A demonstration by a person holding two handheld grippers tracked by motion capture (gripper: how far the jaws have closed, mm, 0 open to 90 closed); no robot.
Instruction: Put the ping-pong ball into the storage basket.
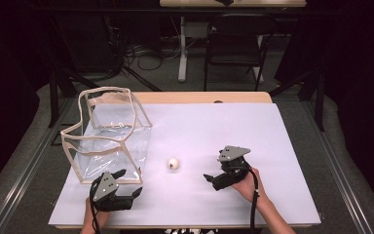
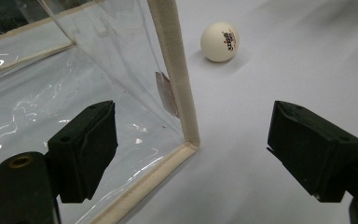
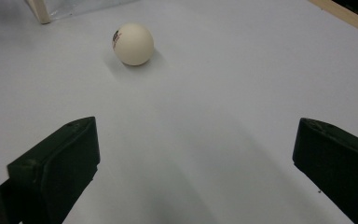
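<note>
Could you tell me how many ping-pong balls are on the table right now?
1: the white ball lies on the white table, between the clear bag and the right gripper. The bag looks empty.

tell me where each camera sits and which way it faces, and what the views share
High view: above the person's side of the table, looking forward and down; forearms, left gripper and right gripper enter from the bottom.
Left gripper view: rides the left gripper, low, facing the clear bag corner between its open jaws.
Right gripper view: rides the right gripper, low over the table, jaws open.
Shared: the ball shows in all three, and; both gripper views face it.
</note>
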